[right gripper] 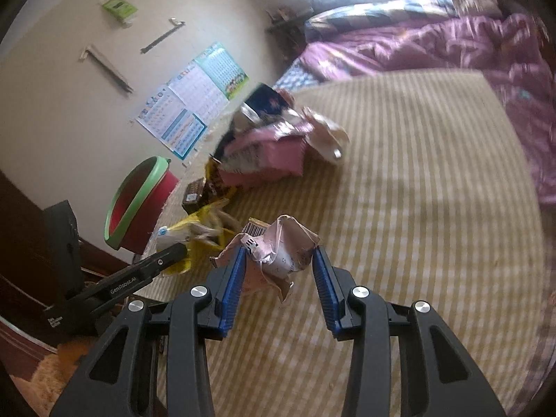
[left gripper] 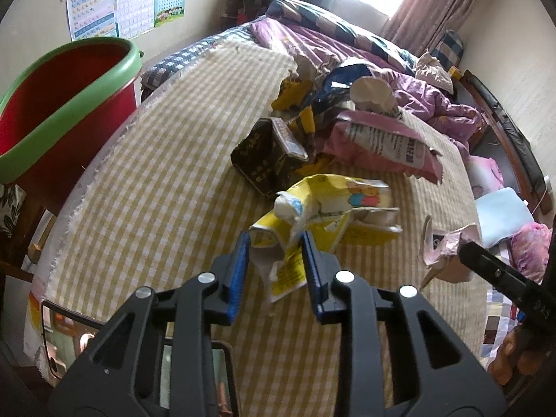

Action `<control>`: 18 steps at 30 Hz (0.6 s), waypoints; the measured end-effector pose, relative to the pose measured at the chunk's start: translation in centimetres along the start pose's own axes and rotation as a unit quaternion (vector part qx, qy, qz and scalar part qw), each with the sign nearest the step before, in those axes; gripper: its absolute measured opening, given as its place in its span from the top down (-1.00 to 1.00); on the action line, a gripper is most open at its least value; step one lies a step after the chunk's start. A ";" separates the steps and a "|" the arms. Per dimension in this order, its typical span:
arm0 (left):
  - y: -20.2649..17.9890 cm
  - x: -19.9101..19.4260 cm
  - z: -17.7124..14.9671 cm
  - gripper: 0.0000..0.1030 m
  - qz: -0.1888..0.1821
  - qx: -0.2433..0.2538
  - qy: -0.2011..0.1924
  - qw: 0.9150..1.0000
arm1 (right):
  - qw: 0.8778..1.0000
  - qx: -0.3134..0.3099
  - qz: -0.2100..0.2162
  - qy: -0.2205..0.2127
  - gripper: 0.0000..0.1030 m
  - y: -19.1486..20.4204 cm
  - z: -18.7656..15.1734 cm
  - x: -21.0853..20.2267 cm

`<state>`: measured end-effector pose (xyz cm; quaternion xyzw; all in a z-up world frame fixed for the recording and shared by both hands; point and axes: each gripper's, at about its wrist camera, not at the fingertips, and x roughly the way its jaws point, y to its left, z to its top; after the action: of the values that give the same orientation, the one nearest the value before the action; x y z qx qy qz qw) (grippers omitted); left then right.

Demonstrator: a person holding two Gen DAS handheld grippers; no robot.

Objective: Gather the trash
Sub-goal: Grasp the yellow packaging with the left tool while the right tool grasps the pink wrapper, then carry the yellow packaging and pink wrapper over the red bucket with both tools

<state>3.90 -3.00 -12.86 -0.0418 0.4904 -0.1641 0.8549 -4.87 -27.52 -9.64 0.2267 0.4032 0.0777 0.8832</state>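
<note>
My left gripper (left gripper: pixel 276 260) is shut on a torn yellow-and-white wrapper (left gripper: pixel 330 205) that lies on the checked yellow mat (left gripper: pixel 156 180). My right gripper (right gripper: pixel 279 274) is shut on a crumpled pinkish paper packet (right gripper: pixel 278 246) with a barcode, held just above the mat. In the left wrist view that packet (left gripper: pixel 444 253) shows at the right edge. A red bin with a green rim (left gripper: pixel 69 104) stands left of the bed, also seen as the bin (right gripper: pixel 139 201) in the right wrist view. More trash lies beyond: a black box (left gripper: pixel 267 156) and a pink bag (left gripper: pixel 382 142).
A heap of yellow and blue wrappers (left gripper: pixel 299 93) and a white torn cup (left gripper: pixel 371 93) sits behind the black box. A purple quilt (left gripper: pixel 312 45) covers the far bed. Posters (left gripper: pixel 121 3) hang on the wall. The mat's frayed edge (left gripper: pixel 80 205) runs along the left.
</note>
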 end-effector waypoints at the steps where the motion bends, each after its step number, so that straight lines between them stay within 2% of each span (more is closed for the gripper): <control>1: 0.0 -0.3 0.1 0.47 0.000 0.000 -0.004 1.000 | 1.000 -0.007 -0.003 -0.004 0.25 0.2 0.0 0.0; 5: -0.3 -1.2 0.2 0.50 -0.001 0.003 -0.018 1.000 | 1.000 -0.023 -0.010 -0.018 0.25 1.3 0.3 -0.2; 18: -1.4 -3.7 0.9 0.54 -0.020 0.021 -0.054 0.998 | 0.999 -0.021 -0.011 -0.033 0.25 2.1 0.8 -0.4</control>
<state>2.63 -3.21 -8.98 -0.0421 0.4391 -0.1892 0.8773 -4.46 -26.04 -7.90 0.2064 0.3744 0.0687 0.9014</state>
